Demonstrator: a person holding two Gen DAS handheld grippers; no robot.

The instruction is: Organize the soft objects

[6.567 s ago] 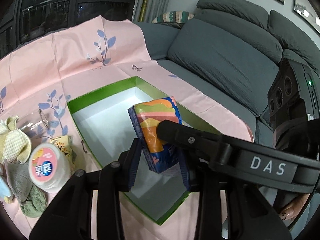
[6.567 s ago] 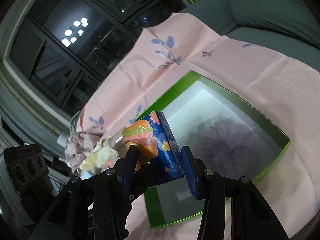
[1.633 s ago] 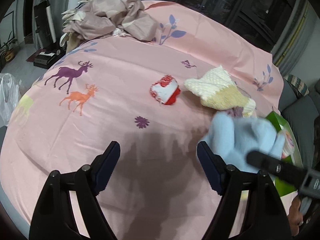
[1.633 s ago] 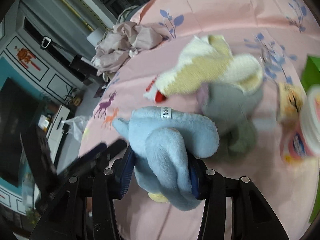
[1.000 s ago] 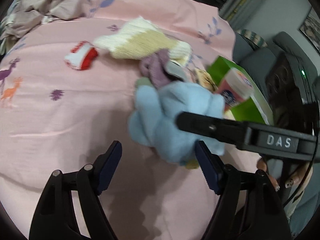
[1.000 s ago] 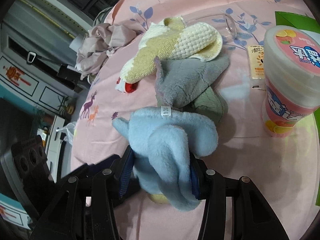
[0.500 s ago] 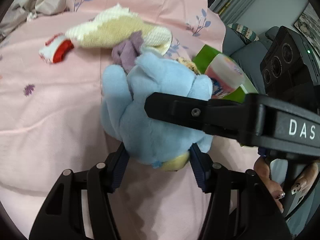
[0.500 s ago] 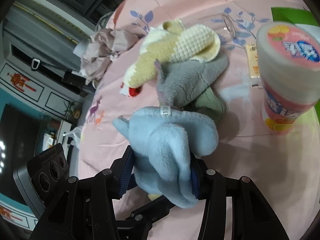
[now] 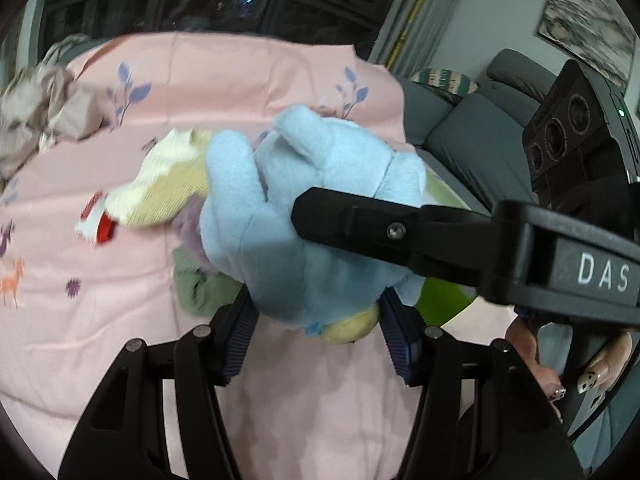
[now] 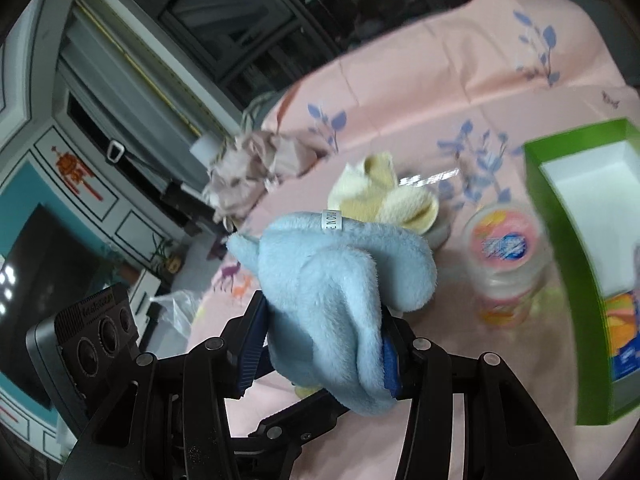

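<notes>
A light blue plush toy (image 9: pixel 304 216) (image 10: pixel 340 276) hangs above the pink cloth, held by both grippers at once. My left gripper (image 9: pixel 320 328) is shut on its lower part, and the right one's finger crosses in front of it in the left wrist view. My right gripper (image 10: pixel 320 348) is shut on the plush too. Below lie a cream knitted cloth (image 9: pixel 168 188) (image 10: pixel 384 196), a purple cloth (image 9: pixel 190 220) and a green cloth (image 9: pixel 200 284). The green box (image 10: pixel 568 240) with a white inside stands at the right and holds a colourful packet (image 10: pixel 624 332).
A pink-lidded plastic jar (image 10: pixel 504 256) stands between the cloths and the box. A small red and white item (image 9: pixel 96 224) lies left of the cream cloth. Crumpled beige fabric (image 9: pixel 36 120) is heaped at the far left. A grey sofa (image 9: pixel 472 136) lies beyond the cloth.
My left gripper has shut on the blue plush that the right one was carrying. Both grippers have risen with it, and the cloths and jar now lie farther below.
</notes>
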